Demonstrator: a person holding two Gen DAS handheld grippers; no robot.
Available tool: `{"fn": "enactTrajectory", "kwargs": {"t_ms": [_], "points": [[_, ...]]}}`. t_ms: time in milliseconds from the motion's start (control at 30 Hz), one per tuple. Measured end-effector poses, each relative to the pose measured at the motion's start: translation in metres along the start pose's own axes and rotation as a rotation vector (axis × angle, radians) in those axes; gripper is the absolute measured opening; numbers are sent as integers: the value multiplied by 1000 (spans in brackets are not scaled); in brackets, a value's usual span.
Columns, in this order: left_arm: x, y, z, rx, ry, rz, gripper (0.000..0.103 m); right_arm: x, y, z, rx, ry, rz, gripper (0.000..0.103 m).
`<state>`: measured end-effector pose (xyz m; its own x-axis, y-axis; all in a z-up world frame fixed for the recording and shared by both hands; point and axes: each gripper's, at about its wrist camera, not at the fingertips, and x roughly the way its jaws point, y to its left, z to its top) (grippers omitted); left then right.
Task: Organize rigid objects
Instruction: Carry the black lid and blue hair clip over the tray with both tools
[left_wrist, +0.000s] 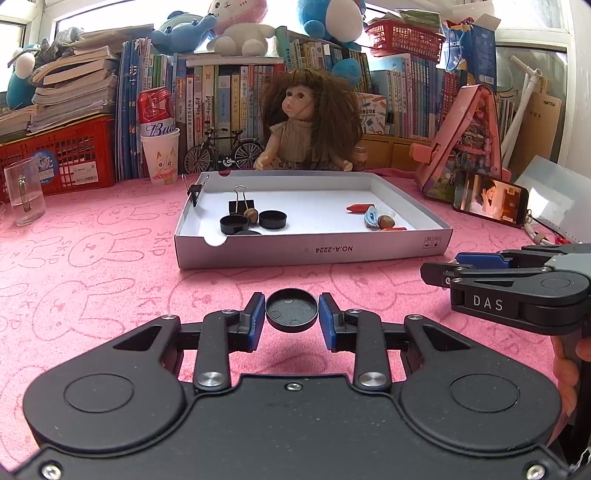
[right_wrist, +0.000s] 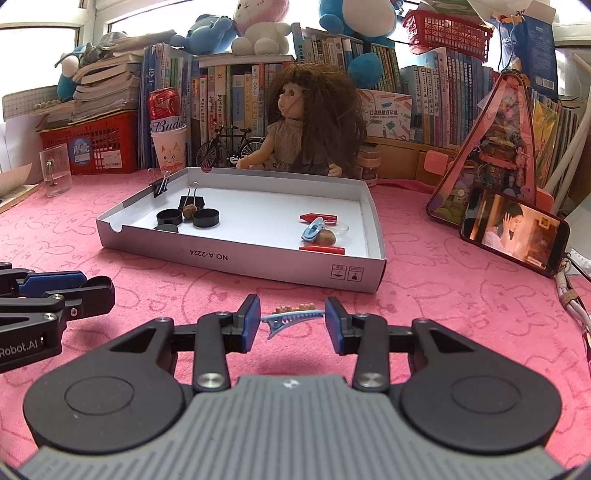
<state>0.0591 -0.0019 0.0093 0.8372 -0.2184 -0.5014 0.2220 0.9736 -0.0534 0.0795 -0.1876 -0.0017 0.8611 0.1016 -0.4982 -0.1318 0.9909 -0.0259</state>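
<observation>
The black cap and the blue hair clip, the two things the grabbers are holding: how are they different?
The black cap is round and squat; the blue hair clip is long, thin and toothed. The cap sits in the left gripper, the clip in the right gripper. The cap fills its gap; the clip is pinched end to end in a wider one. Both are held above the pink cloth, short of the white box.

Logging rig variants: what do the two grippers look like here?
Both are black linkage grippers with blue-padded jaws and silver screws. The left gripper has a plain black body and white "Robot.AI" lettering; the right gripper has a grey ribbed body and "DAS" lettering.
</observation>
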Motion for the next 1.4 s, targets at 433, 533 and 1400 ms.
{"fn": "enactTrajectory", "kwargs": {"t_ms": [433,533,1400], "points": [[6,2,10,-13,-10,5,30,3,-5,4,26,-6,-4,45],[8,3,14,-15,-16,8,30,4,-5,7,30,-12,-6,45],[33,6,43,-41,-50,33,30,19,-15,26,105,-29,1,45]]}}
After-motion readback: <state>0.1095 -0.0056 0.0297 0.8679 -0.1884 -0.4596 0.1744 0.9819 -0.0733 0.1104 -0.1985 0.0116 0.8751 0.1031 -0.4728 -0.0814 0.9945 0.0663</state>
